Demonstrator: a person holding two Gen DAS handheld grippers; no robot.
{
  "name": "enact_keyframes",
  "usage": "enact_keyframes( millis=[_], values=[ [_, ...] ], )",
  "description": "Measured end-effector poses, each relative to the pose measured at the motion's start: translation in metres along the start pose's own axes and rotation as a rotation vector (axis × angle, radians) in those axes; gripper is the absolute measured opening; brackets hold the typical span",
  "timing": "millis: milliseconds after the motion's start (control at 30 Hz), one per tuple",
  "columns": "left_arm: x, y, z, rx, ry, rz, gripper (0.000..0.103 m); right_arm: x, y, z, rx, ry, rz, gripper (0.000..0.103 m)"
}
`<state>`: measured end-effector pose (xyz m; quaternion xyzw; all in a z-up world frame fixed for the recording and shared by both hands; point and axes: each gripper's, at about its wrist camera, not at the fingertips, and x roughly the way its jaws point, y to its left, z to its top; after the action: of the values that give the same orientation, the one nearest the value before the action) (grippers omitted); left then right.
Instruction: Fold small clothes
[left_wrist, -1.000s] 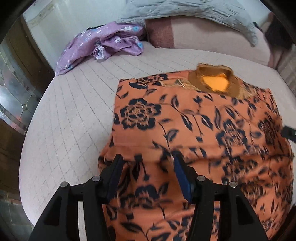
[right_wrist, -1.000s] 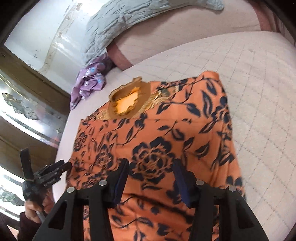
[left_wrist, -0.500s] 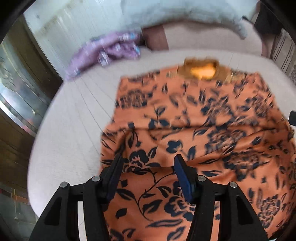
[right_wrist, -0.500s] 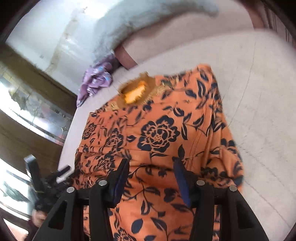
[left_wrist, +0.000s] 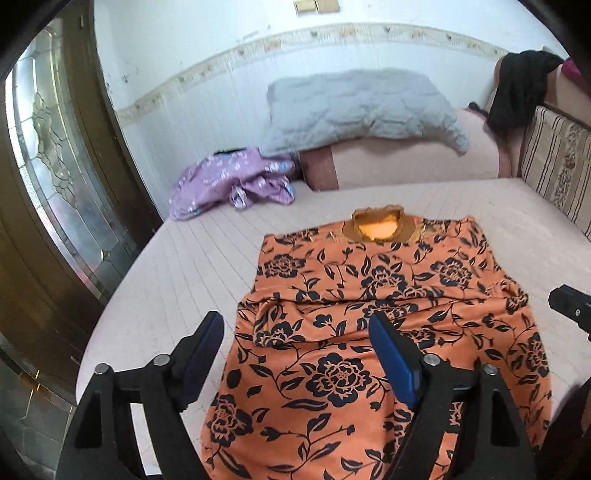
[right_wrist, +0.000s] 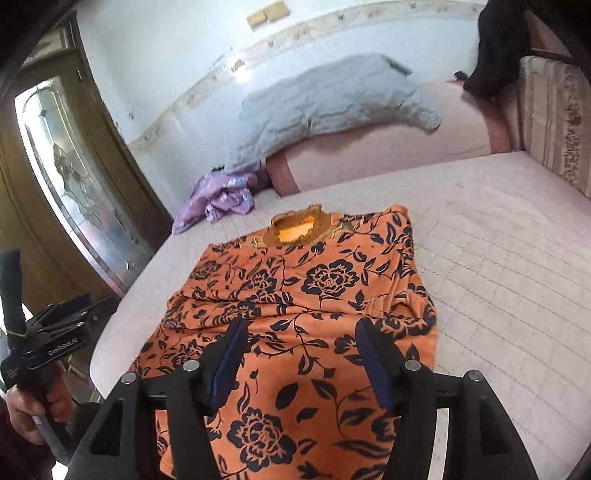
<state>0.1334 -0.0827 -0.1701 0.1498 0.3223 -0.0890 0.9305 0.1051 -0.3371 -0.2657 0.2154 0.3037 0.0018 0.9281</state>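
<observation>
1. An orange floral top (left_wrist: 369, 314) lies on the bed (left_wrist: 184, 266), hem folded up toward its collar (left_wrist: 376, 227).
2. Left claw (left_wrist: 295, 343) and right claw (right_wrist: 299, 350) have just been opening; both hang wide and empty over the hem-side fold.
3. Further folds likely remain; a purple garment (left_wrist: 229, 181) waits beyond the collar.

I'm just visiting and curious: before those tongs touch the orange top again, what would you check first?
1. Left tongs free of cloth: ok, they have just been opening, nothing pinched.
2. Right tongs free of cloth: ok, also just opening, nothing held.
3. Orange top on the bed: ok, collar at the far end.
4. Top smooth: not ok, a crease runs across its middle.
5. Purple garment apart from the top: ok.
6. Near hem of the top: cannot tell, hidden behind the tongs.
</observation>
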Motion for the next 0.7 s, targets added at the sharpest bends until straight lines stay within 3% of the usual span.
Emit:
enact_keyframes(
  millis=[367, 467, 700],
  values=[
    [-0.053, 0.008, -0.01, -0.018, -0.06, -0.002, 0.084, -0.043, 0.012, -0.022, 0.004, -0.106, 0.007, 0.067],
    [-0.06, 0.007, -0.015, -0.01, -0.076, 0.01, 0.096, -0.049, 0.017, -0.029, -0.006, -0.112, 0.004, 0.067],
    [-0.063, 0.01, -0.022, 0.001, -0.084, 0.019, 0.096, -0.048, 0.02, -0.037, -0.014, -0.09, -0.009, 0.067]
  ],
)
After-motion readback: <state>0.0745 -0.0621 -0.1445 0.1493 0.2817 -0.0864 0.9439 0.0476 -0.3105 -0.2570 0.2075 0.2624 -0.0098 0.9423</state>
